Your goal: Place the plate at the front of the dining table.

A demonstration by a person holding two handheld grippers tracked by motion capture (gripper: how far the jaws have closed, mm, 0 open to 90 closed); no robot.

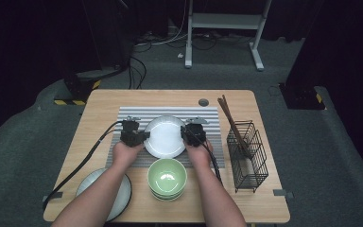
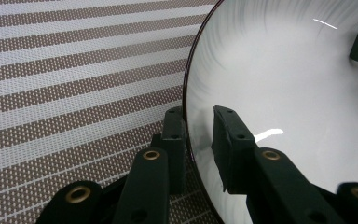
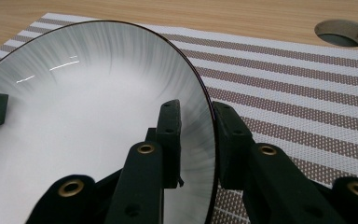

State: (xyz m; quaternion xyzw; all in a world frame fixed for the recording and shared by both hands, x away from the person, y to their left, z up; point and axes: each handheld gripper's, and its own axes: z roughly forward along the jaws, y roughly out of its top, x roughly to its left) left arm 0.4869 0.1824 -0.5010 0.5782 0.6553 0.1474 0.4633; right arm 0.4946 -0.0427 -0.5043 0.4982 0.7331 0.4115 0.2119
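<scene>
1 white plate (image 1: 164,137) clamped by left gripper (image 1: 139,137), right gripper (image 1: 189,135) | 1 placemat (image 1: 132,113) | green bowl stack (image 1: 167,177), 1 grey plate (image 1: 123,196), 1 wire basket (image 1: 248,158) nearby

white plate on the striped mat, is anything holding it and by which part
Both grippers straddle the white plate by its rim: the left gripper at its left edge, the right gripper at its right edge. Whether the jaws actually press on the rim cannot be told.
</scene>
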